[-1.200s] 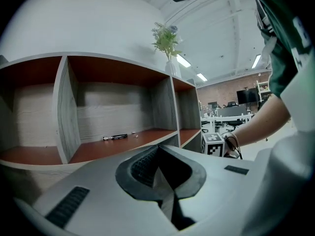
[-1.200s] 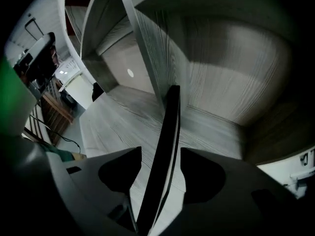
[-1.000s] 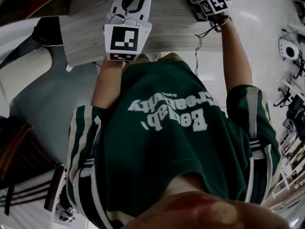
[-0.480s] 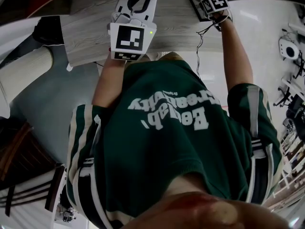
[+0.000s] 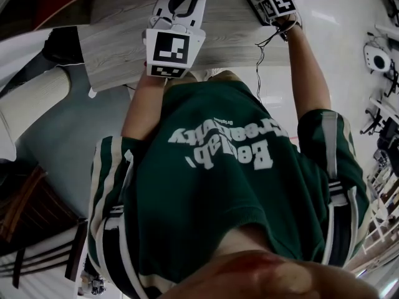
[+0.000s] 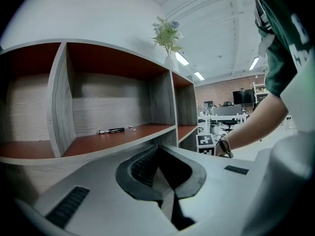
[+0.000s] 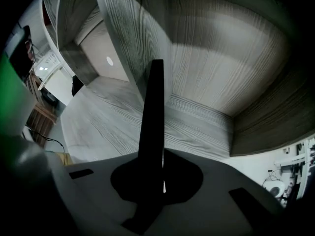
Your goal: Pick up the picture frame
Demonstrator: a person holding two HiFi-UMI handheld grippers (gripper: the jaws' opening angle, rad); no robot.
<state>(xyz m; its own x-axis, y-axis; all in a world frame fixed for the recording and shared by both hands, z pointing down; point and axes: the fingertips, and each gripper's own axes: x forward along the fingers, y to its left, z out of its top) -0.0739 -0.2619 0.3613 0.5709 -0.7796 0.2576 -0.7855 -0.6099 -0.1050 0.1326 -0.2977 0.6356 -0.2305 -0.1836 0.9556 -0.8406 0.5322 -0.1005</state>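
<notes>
Right gripper (image 7: pixel 158 156): jaws pressed together on the picture frame (image 7: pixel 156 107), seen edge-on as 1 thin black strip rising upright out of the clamp. Under and behind the frame is grey wood-grain board, inside a compartment of the shelf unit (image 7: pixel 216 58). Cannot tell whether the frame's lower edge touches the board.

Left gripper (image 6: pixel 161 154): jaws pressed together, nothing between them. It is held apart from the right gripper, facing the shelf front. Of the shelf's open compartments, 1 has a dark pen (image 6: pixel 110 130) lying on its red-brown floor. A vase of greenery (image 6: pixel 166 36) stands on top of the shelf.

Head view: green shirt (image 5: pixel 218 167) fills the middle, both arms reaching to the shelf.
</notes>
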